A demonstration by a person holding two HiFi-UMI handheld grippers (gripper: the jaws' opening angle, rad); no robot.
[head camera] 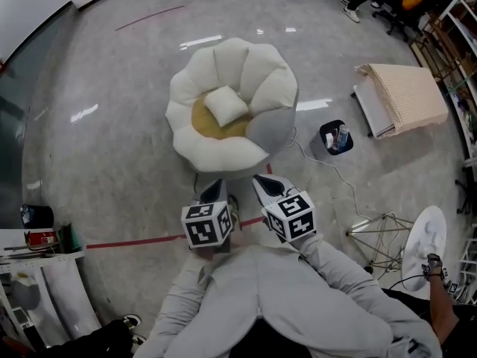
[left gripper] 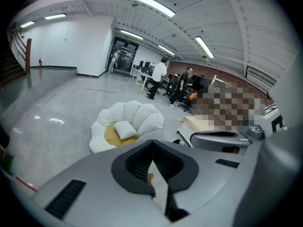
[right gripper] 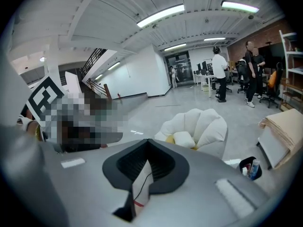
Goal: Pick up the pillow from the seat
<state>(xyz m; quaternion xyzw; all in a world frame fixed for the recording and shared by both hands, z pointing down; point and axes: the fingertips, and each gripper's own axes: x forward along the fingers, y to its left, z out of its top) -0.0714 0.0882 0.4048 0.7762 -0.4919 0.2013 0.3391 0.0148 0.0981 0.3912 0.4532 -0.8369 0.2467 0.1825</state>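
A small white square pillow (head camera: 226, 105) lies on the yellow cushion of a white shell-shaped seat (head camera: 257, 73) on the floor ahead of me. Both grippers are held close to my chest, short of the seat's near edge. The left gripper (head camera: 216, 187) is shut with nothing in it, and so is the right gripper (head camera: 262, 180). In the left gripper view the pillow (left gripper: 124, 129) shows beyond the shut left gripper (left gripper: 152, 161). The right gripper view has the pillow (right gripper: 183, 139) in the seat (right gripper: 206, 122) past the shut right gripper (right gripper: 144, 162).
Right of the seat stands a black bin (head camera: 336, 137) with bottles, a white cable trailing from it. Farther right lies a folded beige mat (head camera: 406, 95). A red tape line (head camera: 134, 241) crosses the floor by my feet. A wire stand (head camera: 380, 241) is at my right. People (left gripper: 158, 77) stand far back.
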